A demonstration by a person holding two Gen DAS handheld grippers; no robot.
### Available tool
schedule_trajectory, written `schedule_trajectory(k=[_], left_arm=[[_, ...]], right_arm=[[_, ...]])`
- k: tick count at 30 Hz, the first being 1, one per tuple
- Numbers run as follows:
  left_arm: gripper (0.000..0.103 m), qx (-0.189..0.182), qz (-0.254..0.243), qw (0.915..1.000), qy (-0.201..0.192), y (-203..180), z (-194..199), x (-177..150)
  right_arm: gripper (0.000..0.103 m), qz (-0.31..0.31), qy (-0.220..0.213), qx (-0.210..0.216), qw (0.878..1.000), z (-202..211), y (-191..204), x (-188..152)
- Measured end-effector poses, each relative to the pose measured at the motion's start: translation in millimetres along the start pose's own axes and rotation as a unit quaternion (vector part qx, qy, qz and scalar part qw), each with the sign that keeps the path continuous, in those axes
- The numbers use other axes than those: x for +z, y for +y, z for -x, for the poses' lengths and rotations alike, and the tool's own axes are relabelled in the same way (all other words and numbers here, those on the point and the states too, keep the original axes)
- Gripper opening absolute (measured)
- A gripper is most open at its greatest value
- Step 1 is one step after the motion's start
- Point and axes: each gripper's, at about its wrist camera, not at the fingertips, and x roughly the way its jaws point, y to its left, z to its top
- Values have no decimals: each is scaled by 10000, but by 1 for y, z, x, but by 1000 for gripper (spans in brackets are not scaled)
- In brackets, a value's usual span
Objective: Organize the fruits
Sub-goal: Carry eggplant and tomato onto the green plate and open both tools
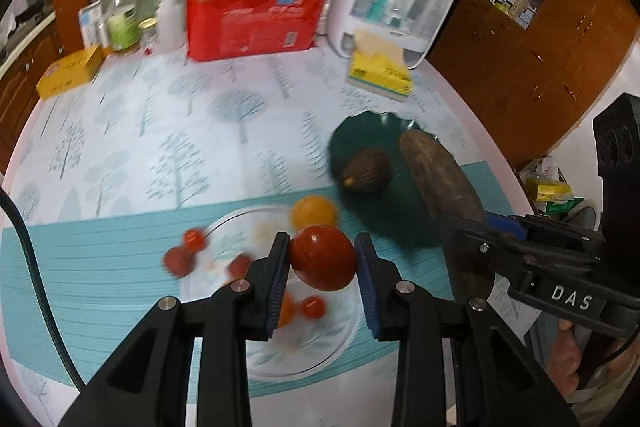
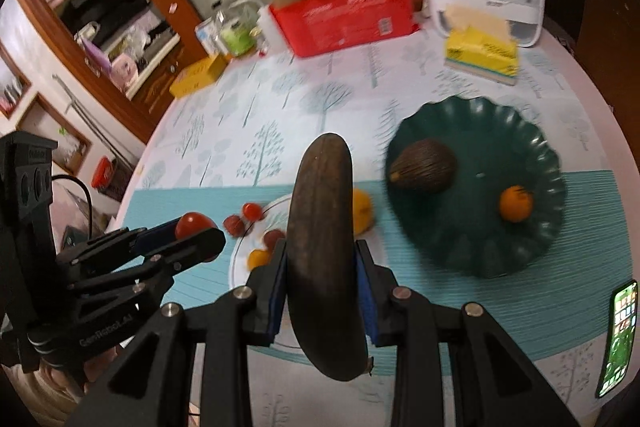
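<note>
Blue-padded jaws of the left gripper [image 1: 322, 261] are clamped on a red tomato [image 1: 322, 257], held above the clear glass plate [image 1: 320, 351]. On and beside that plate lie small red fruits [image 1: 192, 239], blurred, and a yellow-orange fruit [image 1: 313, 213] at the far rim.

The right gripper [image 2: 320, 269] is clamped on a dark brown, overripe-looking banana [image 2: 323, 259], gripped across its middle. Its long axis runs straight ahead along the fingers, the stem end toward the camera.

The dark green scalloped plate [image 2: 532, 143] lies forward and to the right of the right gripper, which is the nearer of the two to it. It holds a dark avocado [image 2: 424, 166] and a small orange [image 2: 516, 203].

Judgement: the banana must travel rightward to reach the green plate, landing clear of the avocado.

Legible writing: "DAS" on the right gripper body in the left wrist view. Print on the red carton [image 1: 256, 27] and the yellow tissue pack [image 2: 482, 57] is too blurred to read.
</note>
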Motion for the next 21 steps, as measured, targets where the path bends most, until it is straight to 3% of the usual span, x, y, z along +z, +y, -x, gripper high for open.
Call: schedule_trajectory(k=[10,21], left_arm=[[31,296,-39,9995,64,-104,-68,36],[31,728,50,9951,666,-142,-165,43]], right_arm=[[31,302,-24,-43,9995,19,-102,47],[31,751,467,-421,9952,-53,-176,88]])
